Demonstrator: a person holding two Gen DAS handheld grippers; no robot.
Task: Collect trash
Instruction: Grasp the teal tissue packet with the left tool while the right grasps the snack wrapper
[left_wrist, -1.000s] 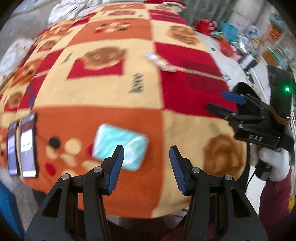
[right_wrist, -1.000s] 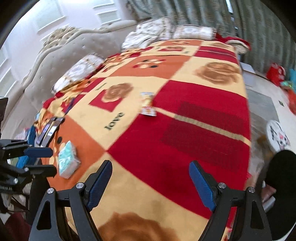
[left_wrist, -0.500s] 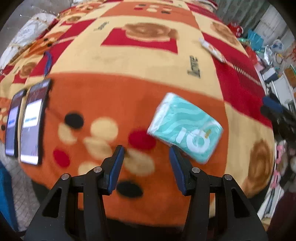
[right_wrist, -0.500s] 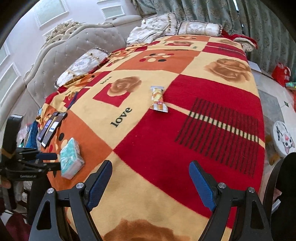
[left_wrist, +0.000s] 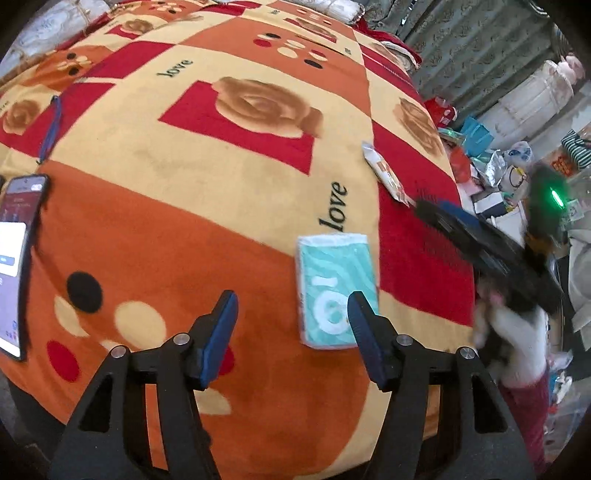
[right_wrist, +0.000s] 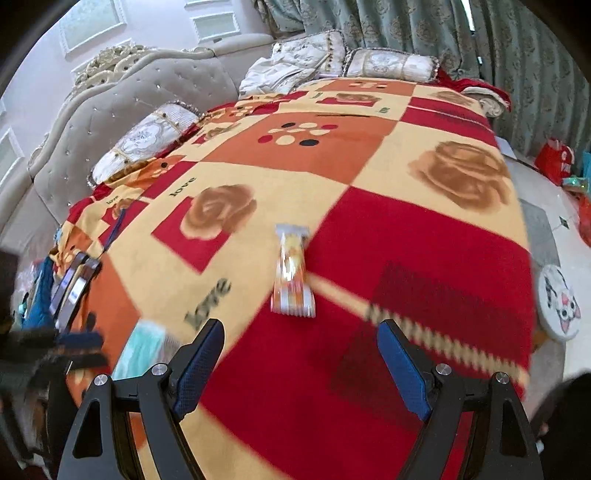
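An orange and white snack wrapper lies on the patterned blanket, ahead of my right gripper, which is open and empty. The wrapper also shows in the left wrist view, far right. A teal tissue pack lies on the blanket just right of my left gripper, which is open and empty; its right finger overlaps the pack's edge in view. The pack shows blurred at the lower left of the right wrist view. The right gripper appears blurred in the left wrist view.
Two phones lie at the blanket's left edge; one shows in the left wrist view. Pillows and a padded headboard stand at the far end. Bags and clutter sit on the floor to the right.
My left gripper has shifted left, so the tissue pack now sits by its right finger. My right gripper has moved forward towards the snack wrapper, which appears larger and nearer.
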